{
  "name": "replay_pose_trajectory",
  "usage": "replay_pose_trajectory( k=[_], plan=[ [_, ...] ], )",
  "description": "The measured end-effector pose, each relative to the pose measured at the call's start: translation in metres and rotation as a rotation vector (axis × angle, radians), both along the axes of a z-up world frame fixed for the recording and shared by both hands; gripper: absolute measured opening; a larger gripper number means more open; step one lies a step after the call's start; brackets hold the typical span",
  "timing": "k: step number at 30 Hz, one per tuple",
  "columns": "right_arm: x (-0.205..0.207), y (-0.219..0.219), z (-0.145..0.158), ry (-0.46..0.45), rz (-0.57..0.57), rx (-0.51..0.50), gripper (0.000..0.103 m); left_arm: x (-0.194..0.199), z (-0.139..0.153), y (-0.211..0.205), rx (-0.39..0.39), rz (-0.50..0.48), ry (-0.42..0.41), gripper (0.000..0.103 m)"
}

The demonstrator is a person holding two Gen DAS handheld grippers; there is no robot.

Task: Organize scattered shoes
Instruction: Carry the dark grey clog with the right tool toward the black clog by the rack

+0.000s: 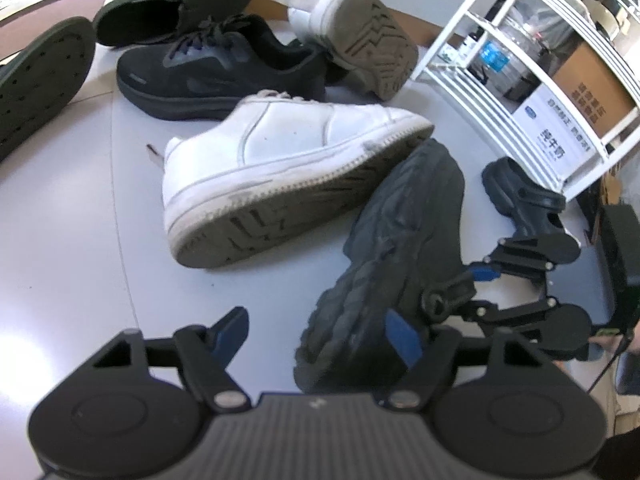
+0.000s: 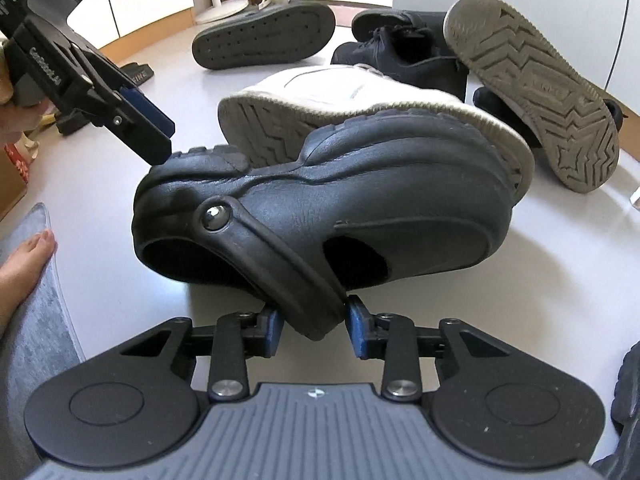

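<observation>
We pinch the black rubber clog [image 2: 320,208] by its heel strap with our right hand-held gripper [image 2: 314,326] | our left hand-held gripper [image 1: 316,332] spread beside its sole | white leather sneaker [image 1: 280,152] touching it.

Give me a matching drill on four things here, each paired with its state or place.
Things:
1. black clog
2. white sneaker
3. left gripper
4. white rack

States:
A. holds a cardboard box and a bottle
B. strap between the right gripper's fingers
C. open beside the clog's sole
D. tipped on its side, sole showing

Pairs: 1-B, 2-D, 3-C, 4-A
</observation>
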State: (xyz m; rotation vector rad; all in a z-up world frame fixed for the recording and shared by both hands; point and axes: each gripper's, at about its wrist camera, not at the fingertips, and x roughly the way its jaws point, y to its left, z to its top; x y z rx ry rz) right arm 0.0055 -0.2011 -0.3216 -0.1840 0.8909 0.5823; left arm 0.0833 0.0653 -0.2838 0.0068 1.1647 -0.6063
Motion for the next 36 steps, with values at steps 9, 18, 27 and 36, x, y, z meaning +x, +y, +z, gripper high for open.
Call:
replay_pose_trajectory(
  k=[9,18,27,36],
  plan=[
    [-0.007,-0.010,0.012,-0.001,-0.093,0.000,0.026,0.003,-0.001,0.000,-0.006,0.001,-0.001,0.077],
    [-0.013,-0.029,0.023,-0.005,-0.166,-0.016,0.022,0.000,0.001,-0.002,-0.004,0.000,-0.005,0.077],
    [-0.022,-0.047,0.029,-0.001,-0.234,-0.052,0.018,0.004,-0.001,-0.003,0.003,-0.003,-0.001,0.077],
    [-0.034,-0.065,0.035,-0.011,-0.310,-0.077,0.016,0.004,-0.002,-0.005,0.005,-0.010,0.002,0.077]
  ],
)
